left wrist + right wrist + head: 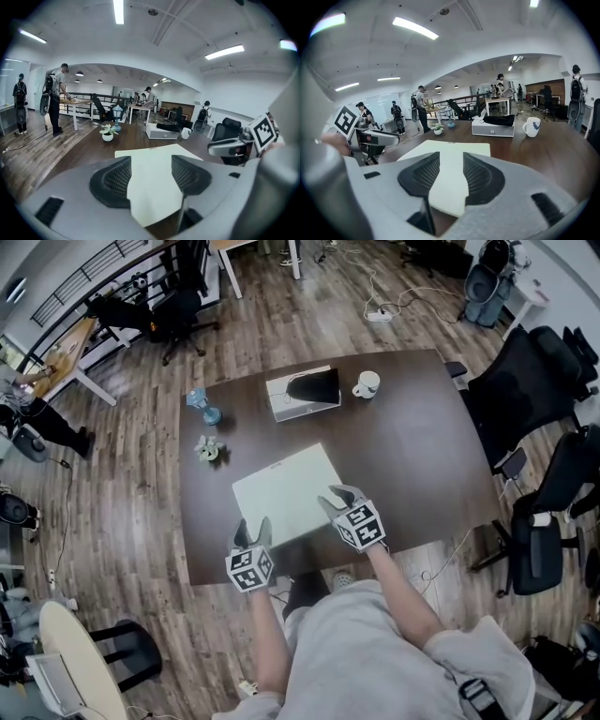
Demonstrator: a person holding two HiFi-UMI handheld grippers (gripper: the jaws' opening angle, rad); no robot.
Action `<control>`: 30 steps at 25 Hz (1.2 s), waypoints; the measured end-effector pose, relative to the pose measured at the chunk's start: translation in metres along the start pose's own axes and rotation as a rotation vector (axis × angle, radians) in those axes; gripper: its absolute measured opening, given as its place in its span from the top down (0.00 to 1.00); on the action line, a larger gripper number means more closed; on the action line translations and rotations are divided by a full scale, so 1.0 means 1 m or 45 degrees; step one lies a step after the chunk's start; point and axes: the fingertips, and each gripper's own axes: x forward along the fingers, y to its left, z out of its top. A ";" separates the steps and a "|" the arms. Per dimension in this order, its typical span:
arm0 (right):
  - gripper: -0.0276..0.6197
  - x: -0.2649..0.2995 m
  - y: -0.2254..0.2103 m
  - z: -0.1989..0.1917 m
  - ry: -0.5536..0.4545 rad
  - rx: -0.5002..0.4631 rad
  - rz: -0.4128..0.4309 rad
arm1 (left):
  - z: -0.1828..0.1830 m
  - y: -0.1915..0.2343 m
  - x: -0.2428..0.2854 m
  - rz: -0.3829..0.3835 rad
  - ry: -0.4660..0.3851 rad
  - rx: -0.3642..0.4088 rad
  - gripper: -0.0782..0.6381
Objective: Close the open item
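Things on the dark table, counted. One pale flat case at the table's near edge. One white box, bearing one black object, and one white mug at its far edge. One potted plant and one blue ornament along its left edge. Two grippers over its near edge: left gripper, right gripper.

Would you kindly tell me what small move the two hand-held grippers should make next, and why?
Probably lift both clear: the pale flat item already lies flat on the table, and the left hand-held gripper and right hand-held gripper stand open, holding nothing.
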 end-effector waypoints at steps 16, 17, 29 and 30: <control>0.71 -0.069 0.034 -0.035 -0.103 0.052 0.012 | -0.020 -0.044 -0.066 -0.006 -0.093 -0.017 0.54; 0.71 -0.072 0.035 -0.035 -0.107 0.048 0.011 | -0.019 -0.046 -0.068 -0.004 -0.095 -0.013 0.54; 0.71 -0.092 0.047 -0.042 -0.137 0.029 0.004 | -0.021 -0.063 -0.092 -0.014 -0.134 0.007 0.54; 0.71 -0.092 0.048 -0.042 -0.140 0.025 0.005 | -0.021 -0.063 -0.093 -0.013 -0.135 0.010 0.54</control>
